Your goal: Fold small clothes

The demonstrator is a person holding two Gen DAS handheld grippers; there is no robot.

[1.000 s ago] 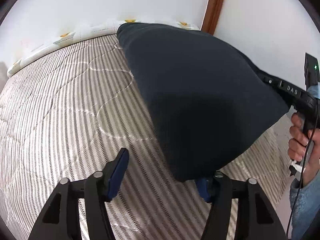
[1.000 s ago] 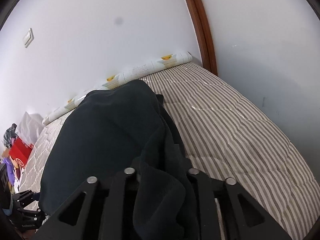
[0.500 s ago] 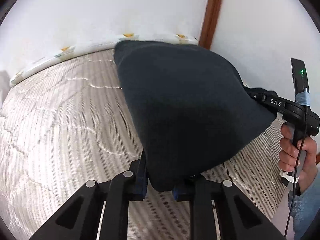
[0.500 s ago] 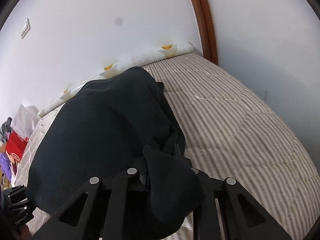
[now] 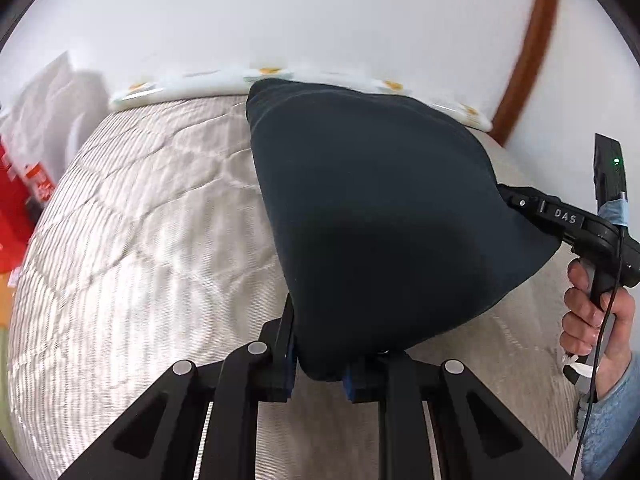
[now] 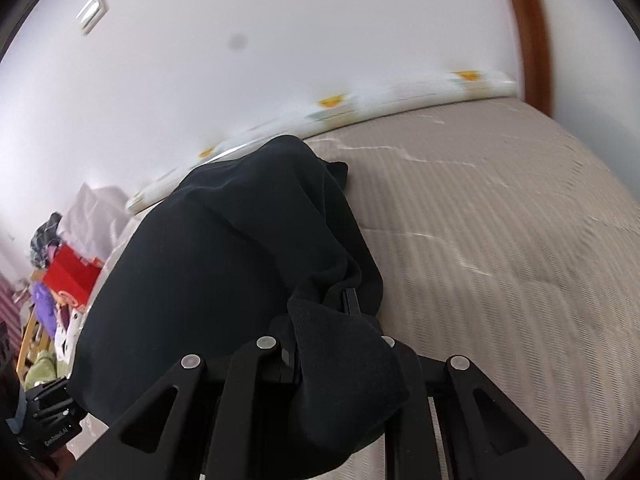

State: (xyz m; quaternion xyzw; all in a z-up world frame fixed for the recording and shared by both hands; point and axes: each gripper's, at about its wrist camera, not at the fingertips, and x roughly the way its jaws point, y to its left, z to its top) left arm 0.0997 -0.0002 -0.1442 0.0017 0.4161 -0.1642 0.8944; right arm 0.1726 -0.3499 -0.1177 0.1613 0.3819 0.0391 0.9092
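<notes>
**Holding a dark garment by two corners over the bed**

Gripping the dark garment [image 5: 372, 216] at both near corners, I have it stretched between my two tools above the striped mattress [image 5: 152, 248]. My left gripper [image 5: 318, 368] is nearly closed, its blue-padded fingers [image 5: 287, 364] pinching a thick corner of the cloth that bulges up from between them. From this side the fabric rises away from me in a smooth, taut sheet, its far edge reaching the rolled white bedding with yellow motifs [image 5: 192, 84] along the wall.

My right gripper [image 6: 340, 360] is likewise almost closed. A bunched fold of the same cloth spills over its fingers and hides the pads, but the fabric is clearly caught between them, with one finger's tip [image 6: 352, 300] poking out of the folds. In the left wrist view that tool shows at the garment's right corner, my right hand [image 5: 596, 320] wrapped round its handle and a cable hanging from it.

The near part of the garment hangs clear of the mattress; whether its far end rests on the bed I cannot tell. Beyond the mattress edge, on my left, sits a heap of clutter with a red box [image 6: 70, 276], and a brown wooden frame [image 6: 528, 28] runs up the white wall at the right.
</notes>
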